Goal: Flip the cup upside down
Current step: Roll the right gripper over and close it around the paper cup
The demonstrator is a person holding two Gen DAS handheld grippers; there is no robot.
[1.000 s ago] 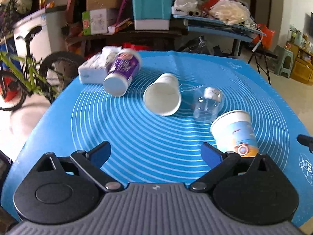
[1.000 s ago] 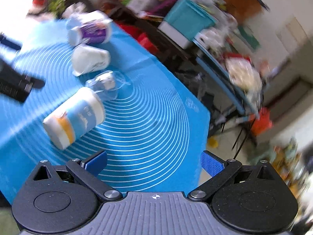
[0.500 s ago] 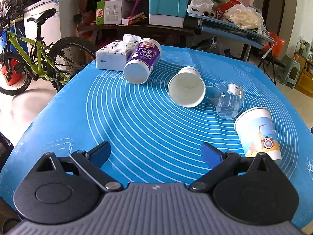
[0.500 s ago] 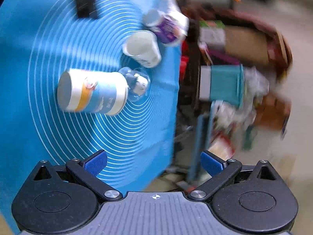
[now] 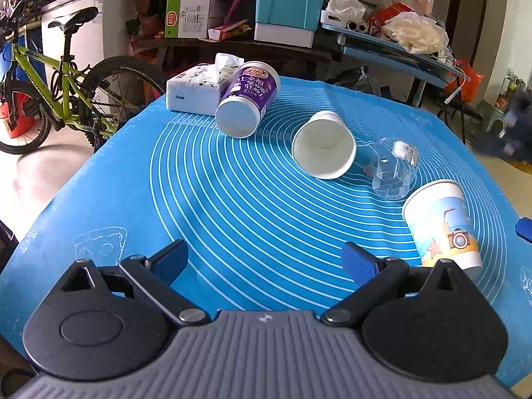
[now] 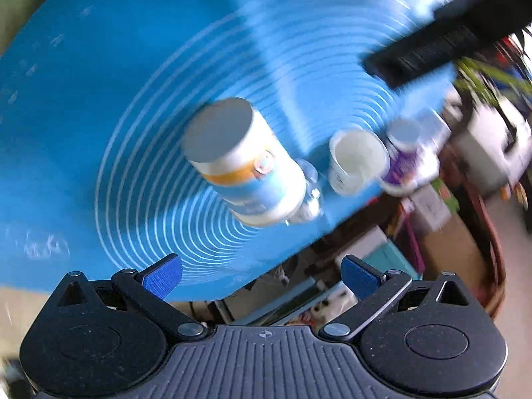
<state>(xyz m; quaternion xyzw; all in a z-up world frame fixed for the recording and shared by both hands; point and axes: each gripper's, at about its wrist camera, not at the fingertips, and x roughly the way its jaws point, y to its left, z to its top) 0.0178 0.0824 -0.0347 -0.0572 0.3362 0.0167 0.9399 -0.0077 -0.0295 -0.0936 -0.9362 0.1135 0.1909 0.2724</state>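
Four cups lie on their sides on the blue mat [image 5: 232, 199] over the tabletop: far left a purple cup [image 5: 247, 98] against a tissue pack [image 5: 196, 88], then a white paper cup [image 5: 324, 146], a clear plastic cup [image 5: 394, 171], and near right the camera-print cup [image 5: 442, 224]. Left hand-held gripper [image 5: 264, 261] hangs spread, holding nothing; right hand-held gripper [image 6: 261, 276] is spread too, tilted, empty.

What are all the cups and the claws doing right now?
Purple cup: on its side, leaning on tissue pack.
White cup: on its side, empty.
Clear cup: on its side.
Camera cup: on its side.
Left claw: open, empty.
Right claw: open, empty.
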